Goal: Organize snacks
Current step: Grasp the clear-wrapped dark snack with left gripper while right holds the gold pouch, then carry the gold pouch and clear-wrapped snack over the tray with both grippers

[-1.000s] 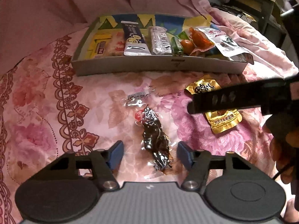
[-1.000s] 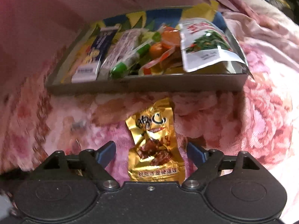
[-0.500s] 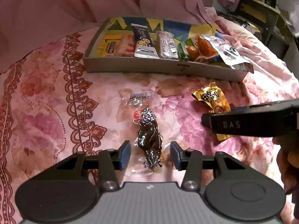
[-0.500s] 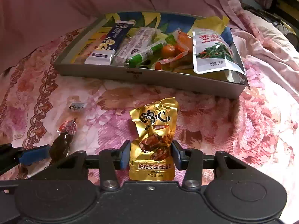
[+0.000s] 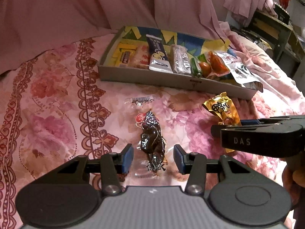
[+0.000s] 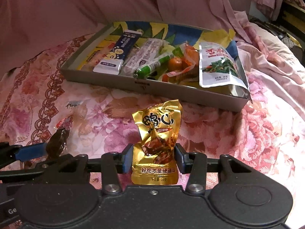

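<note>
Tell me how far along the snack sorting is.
Done: several snacks lie in the tray. In hand: both claws have just been closing; the right claw pinches the gold packet, the left claw straddles the dark packet, grip unclear. Remaining: both packets go into the tray.

A pink floral bedspread (image 5: 47, 114) covers the bed, with a band of brown scrollwork (image 5: 91, 103) running along its left side. Plain pink fabric (image 5: 76, 9) hangs in folds behind the far edge. More pink cloth (image 5: 242, 2) is draped at the far right corner, just beside dark wooden furniture (image 5: 274, 30) whose shelves are too dim to make out.
</note>
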`<state>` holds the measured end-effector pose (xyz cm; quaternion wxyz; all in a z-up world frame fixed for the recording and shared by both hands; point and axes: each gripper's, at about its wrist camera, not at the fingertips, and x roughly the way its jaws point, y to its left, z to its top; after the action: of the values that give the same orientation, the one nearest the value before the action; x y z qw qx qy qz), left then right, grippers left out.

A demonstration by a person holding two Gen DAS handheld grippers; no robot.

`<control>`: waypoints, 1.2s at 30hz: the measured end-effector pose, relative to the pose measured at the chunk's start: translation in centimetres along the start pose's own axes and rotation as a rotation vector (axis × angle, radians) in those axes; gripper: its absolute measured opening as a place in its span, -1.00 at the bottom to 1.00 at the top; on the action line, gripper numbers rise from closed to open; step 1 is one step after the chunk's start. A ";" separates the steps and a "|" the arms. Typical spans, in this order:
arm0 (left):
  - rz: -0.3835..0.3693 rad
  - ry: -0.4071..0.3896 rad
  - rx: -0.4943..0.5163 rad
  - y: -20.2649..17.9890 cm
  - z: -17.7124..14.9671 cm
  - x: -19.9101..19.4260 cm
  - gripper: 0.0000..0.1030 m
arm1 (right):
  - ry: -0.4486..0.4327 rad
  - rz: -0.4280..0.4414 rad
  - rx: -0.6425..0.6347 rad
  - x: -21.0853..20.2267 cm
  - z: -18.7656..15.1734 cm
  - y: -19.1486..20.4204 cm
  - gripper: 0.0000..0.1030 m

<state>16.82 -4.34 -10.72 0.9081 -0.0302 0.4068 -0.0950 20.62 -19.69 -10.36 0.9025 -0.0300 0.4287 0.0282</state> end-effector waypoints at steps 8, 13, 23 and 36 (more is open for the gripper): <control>0.027 -0.040 -0.032 0.4 0.3 -0.5 -0.03 | -0.025 0.028 -0.002 -0.4 0.2 0.2 -0.08; 0.041 -0.063 -0.053 0.8 0.4 -0.9 -0.03 | -0.055 0.042 0.003 -1.2 0.3 0.2 -0.08; 0.055 -0.105 -0.059 0.8 0.7 -1.6 -0.03 | -0.117 0.066 0.014 -2.6 0.5 0.3 -0.08; 0.061 -0.134 -0.071 1.0 0.8 -2.1 -0.03 | -0.164 0.062 0.010 -3.5 0.6 0.5 -0.08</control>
<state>16.20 -2.99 -8.74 0.9341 -0.0564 0.3489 -0.0506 18.86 -19.27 -7.28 0.9334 -0.0099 0.3543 0.0566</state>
